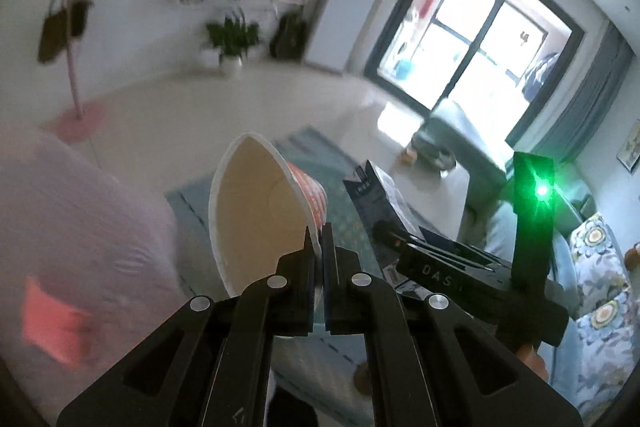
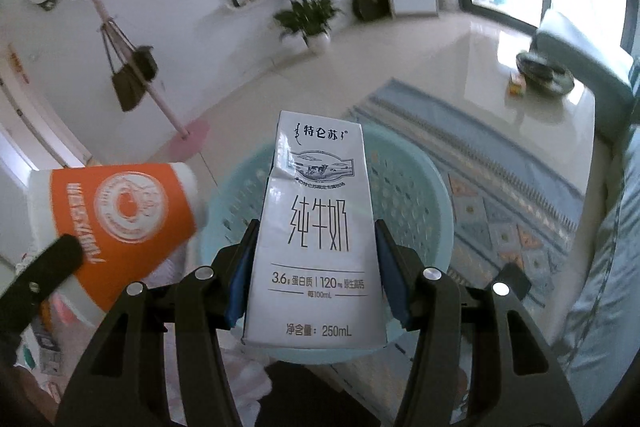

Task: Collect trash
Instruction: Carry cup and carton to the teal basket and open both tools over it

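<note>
Orange-and-white paper cup (image 1: 264,211), pinched by its thin rim, hangs tilted in the clamped left gripper (image 1: 319,239). Just right of the cup, the right gripper (image 2: 316,239) squeezes a smooth white rectangular milk carton (image 2: 316,227) above a round, perforated turquoise plastic basket (image 2: 412,195). Beyond the basket lies a patterned blue rug (image 2: 500,195); left of it, blurred pink plastic (image 1: 76,227).

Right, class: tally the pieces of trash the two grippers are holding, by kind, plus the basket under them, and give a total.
Paper cups: 1, the orange cup pinched at its rim by the left gripper.
Milk cartons: 1, the white carton in the right gripper.
Baskets: 1, the light blue basket.
Total: 3
</note>
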`<action>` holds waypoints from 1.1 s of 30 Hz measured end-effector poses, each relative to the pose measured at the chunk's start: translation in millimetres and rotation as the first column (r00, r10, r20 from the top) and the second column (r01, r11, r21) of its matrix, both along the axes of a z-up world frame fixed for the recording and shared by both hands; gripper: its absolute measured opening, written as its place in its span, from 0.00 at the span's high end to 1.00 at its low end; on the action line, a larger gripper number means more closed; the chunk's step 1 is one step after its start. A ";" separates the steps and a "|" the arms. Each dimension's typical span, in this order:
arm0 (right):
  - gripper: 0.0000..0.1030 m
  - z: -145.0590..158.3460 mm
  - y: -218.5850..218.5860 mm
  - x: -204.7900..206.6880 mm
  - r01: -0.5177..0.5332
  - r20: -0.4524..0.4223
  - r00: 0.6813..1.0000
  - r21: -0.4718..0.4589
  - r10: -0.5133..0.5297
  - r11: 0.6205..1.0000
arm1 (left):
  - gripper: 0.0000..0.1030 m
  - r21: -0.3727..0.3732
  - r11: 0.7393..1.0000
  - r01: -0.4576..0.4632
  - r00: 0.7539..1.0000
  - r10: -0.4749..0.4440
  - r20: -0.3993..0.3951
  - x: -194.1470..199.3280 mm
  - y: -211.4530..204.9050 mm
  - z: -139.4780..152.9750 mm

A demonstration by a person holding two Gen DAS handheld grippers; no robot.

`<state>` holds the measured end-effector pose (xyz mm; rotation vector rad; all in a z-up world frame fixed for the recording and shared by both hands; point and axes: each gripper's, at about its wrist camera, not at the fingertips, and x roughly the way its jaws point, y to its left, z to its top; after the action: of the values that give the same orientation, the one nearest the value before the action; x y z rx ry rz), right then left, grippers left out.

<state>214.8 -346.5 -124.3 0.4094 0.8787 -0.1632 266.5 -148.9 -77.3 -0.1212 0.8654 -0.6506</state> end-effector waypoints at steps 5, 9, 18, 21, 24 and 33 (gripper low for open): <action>0.49 -22.7 -8.2 10.1 0.013 -0.050 0.999 0.021 -0.012 1.000 | 0.99 -0.001 1.000 0.031 0.994 -0.031 -0.105 19.0 -9.6 -37.3; 0.49 -26.5 -14.8 8.7 0.020 -0.049 0.999 0.037 -0.018 0.999 | 0.99 0.017 0.999 0.033 0.990 -0.030 -0.135 24.0 -16.6 -47.1; 0.49 -17.6 -21.4 -1.0 0.020 -0.031 0.999 0.045 -0.018 0.999 | 0.75 0.044 0.999 0.005 0.998 -0.002 -0.062 6.4 -12.0 -30.2; 0.49 -12.2 -17.3 -4.0 0.013 -0.023 1.000 0.046 -0.012 0.999 | 0.75 0.041 0.999 -0.004 0.999 0.006 -0.051 -1.2 -10.3 -23.9; 0.49 -3.1 -9.9 -8.8 -0.004 -0.005 1.000 0.042 0.005 0.999 | 0.75 0.030 0.999 -0.014 0.999 0.015 -0.042 -11.3 -4.9 -18.0; 0.49 48.2 41.9 -29.4 -0.127 0.111 0.986 0.007 0.125 0.992 | 0.74 -0.039 0.995 -0.090 0.995 0.091 0.028 -51.3 41.6 18.5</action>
<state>185.4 -304.6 -76.1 0.3712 0.7943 -0.0177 215.1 -107.3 -58.8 -0.1836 0.8147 -0.5830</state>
